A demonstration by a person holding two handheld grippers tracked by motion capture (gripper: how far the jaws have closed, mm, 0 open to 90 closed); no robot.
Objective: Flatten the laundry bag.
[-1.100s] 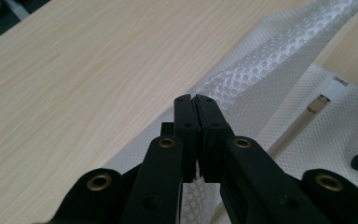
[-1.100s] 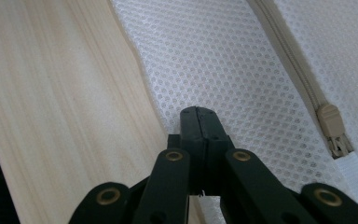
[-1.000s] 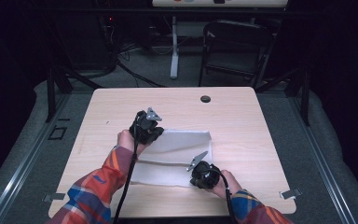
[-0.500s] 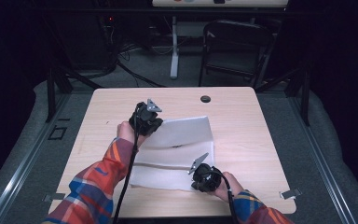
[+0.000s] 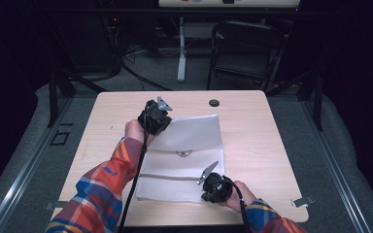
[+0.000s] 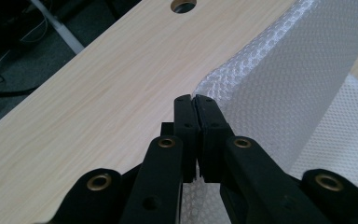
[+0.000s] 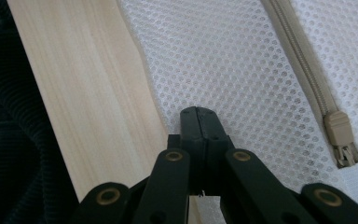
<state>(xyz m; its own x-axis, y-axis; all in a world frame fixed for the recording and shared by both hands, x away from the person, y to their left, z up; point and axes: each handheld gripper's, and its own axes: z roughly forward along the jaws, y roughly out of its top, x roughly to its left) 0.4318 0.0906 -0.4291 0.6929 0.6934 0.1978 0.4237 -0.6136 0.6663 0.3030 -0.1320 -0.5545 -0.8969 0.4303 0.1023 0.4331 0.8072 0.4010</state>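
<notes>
White mesh makes up the bag lying flat on the wooden table. It has a tan zipper running across it and a small dark mark in the middle.

A second ago the left gripper sat lower, over the bag's far left corner. Now it is farther up the table, and more of the bag is spread out behind it. So the person looks to be pulling the bag open and flat, and the far part is nearly smooth.

Its black jaws are pinched tight on the bag's far left corner, and the mesh lifts up a little where they bite, as the left gripper view shows. The table's round hole lies ahead of it.

Down at the near edge, the right gripper has not moved. Its jaws are pinched shut on the bag's near right part, close beside the zipper pull. It holds the bag in place while the other end is pulled away.
</notes>
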